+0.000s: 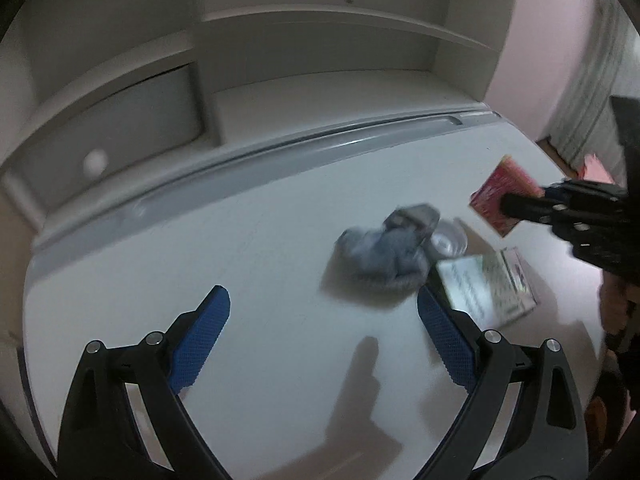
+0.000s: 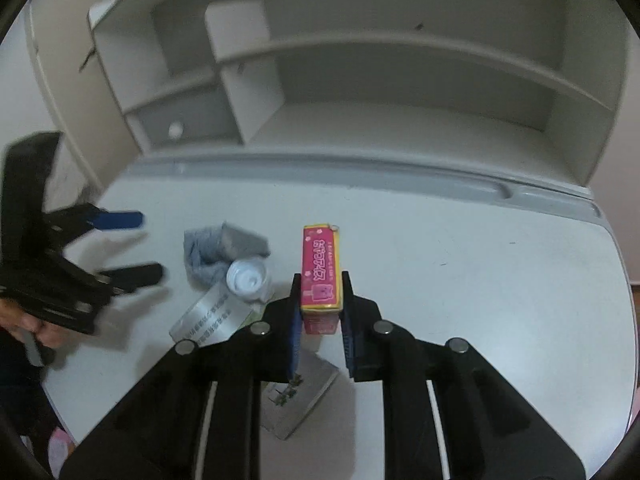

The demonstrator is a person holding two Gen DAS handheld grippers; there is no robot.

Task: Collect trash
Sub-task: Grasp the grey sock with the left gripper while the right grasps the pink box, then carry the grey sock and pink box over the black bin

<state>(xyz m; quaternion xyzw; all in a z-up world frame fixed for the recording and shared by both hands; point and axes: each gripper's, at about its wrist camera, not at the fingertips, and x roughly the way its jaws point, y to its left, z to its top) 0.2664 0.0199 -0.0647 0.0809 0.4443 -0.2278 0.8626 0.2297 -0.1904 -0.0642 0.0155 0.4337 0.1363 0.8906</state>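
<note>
My right gripper point(image 2: 320, 280) is shut on a pink and yellow drink carton point(image 2: 321, 268) and holds it above the white desk point(image 2: 480, 280). The carton also shows in the left wrist view point(image 1: 500, 196), held in the right gripper point(image 1: 508, 204). My left gripper point(image 1: 324, 304) is open and empty above the desk, just short of a crumpled grey-blue cloth point(image 1: 388, 252). It also shows at the left of the right wrist view point(image 2: 150, 244), open. The cloth point(image 2: 220, 252), a small clear plastic cup point(image 2: 248, 276) and a silver flat box point(image 2: 212, 316) lie together on the desk.
A white shelf unit point(image 2: 360, 80) with open compartments and a small drawer point(image 2: 176, 128) stands behind the desk. A grey raised rail point(image 1: 280, 148) runs along the desk's back edge. The cup point(image 1: 450, 240) and box point(image 1: 484, 284) lie right of the cloth.
</note>
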